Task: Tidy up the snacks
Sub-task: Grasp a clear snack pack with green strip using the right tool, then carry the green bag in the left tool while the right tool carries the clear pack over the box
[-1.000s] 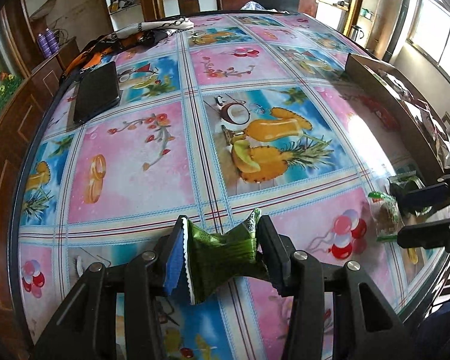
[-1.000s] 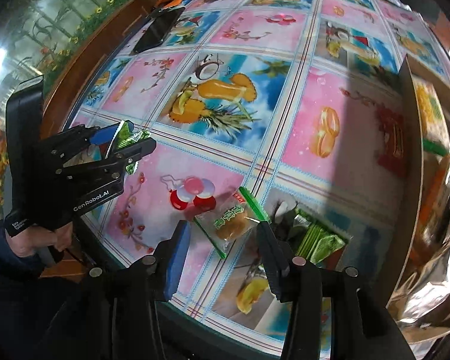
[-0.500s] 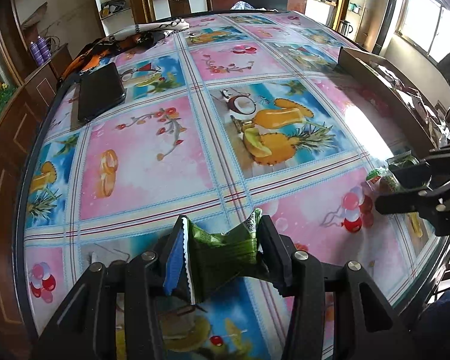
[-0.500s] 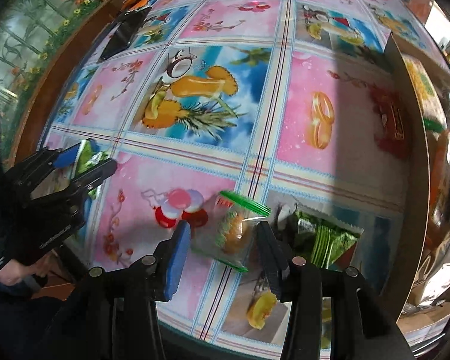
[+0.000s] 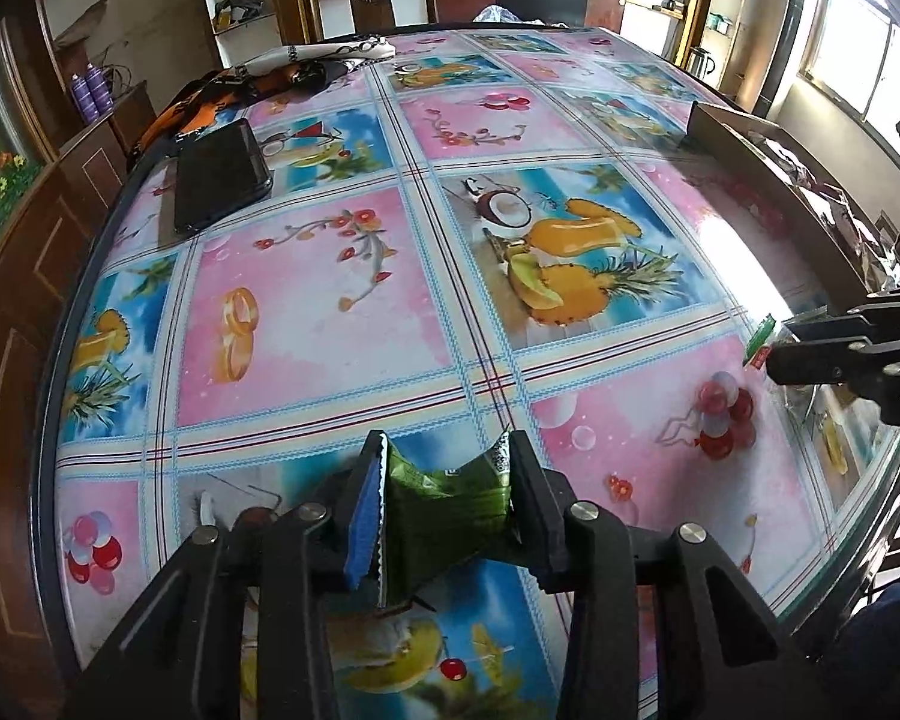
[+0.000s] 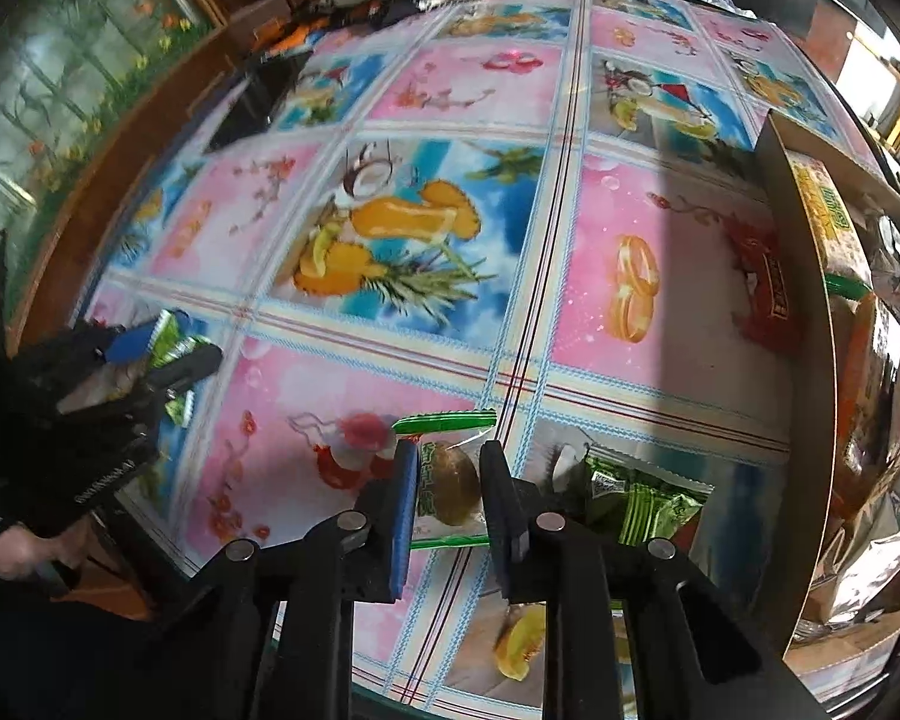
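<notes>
My left gripper (image 5: 444,468) is shut on a crumpled green snack packet (image 5: 450,510) and holds it just above the table's near edge; it also shows in the right wrist view (image 6: 168,354). My right gripper (image 6: 449,465) is shut on a clear green-edged packet with a round cake inside (image 6: 447,480), low over the table. In the left wrist view the right gripper (image 5: 810,348) is at the far right, with the packet's green edge (image 5: 759,339) sticking out. A second green packet (image 6: 636,504) lies on the table just right of the right gripper.
A cardboard box (image 6: 804,300) full of snack packets stands along the table's right side, seen also in the left wrist view (image 5: 768,174). A red packet (image 6: 768,288) lies beside its wall. A black flat case (image 5: 216,171) and bunched cloth (image 5: 258,81) lie at the far left.
My right gripper moved onto the clear cake packet and closed on it. My left gripper kept its hold on the green packet and shifted only slightly.
</notes>
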A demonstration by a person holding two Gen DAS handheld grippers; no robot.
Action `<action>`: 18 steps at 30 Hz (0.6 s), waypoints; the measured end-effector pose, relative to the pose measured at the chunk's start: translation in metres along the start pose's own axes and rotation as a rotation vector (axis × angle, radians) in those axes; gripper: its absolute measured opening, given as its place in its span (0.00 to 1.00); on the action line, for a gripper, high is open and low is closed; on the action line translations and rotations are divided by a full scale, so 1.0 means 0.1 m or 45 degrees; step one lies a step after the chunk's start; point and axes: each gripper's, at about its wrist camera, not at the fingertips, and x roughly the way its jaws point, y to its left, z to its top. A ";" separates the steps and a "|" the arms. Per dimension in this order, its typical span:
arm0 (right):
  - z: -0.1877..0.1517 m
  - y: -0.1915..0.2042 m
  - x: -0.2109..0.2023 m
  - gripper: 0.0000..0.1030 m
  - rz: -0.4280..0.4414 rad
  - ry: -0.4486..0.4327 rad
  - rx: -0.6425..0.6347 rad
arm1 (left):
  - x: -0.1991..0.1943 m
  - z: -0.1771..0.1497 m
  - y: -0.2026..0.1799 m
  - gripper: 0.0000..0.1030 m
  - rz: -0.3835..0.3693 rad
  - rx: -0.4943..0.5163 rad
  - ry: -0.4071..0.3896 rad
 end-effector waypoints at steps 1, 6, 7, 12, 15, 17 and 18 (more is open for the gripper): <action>0.00 -0.02 -0.03 0.22 0.021 -0.020 0.006 | 0.00 0.01 -0.01 0.36 0.000 0.000 0.000; -0.02 -0.01 -0.18 0.22 0.091 -0.094 -0.011 | 0.00 0.04 -0.10 0.35 -0.002 0.002 0.003; -0.01 0.01 -0.18 0.22 0.097 -0.102 -0.011 | -0.01 0.05 -0.13 0.35 0.001 0.006 0.001; -0.01 -0.07 -0.25 0.22 0.120 -0.136 0.009 | -0.05 0.11 -0.26 0.35 0.020 0.033 -0.010; -0.04 -0.13 -0.30 0.22 0.132 -0.153 0.019 | -0.07 0.16 -0.34 0.35 0.035 0.051 -0.016; -0.05 -0.18 -0.34 0.22 0.139 -0.167 0.025 | -0.08 0.20 -0.41 0.35 0.044 0.065 -0.021; -0.06 -0.20 -0.36 0.22 0.140 -0.172 0.027 | -0.08 0.22 -0.44 0.35 0.045 0.070 -0.022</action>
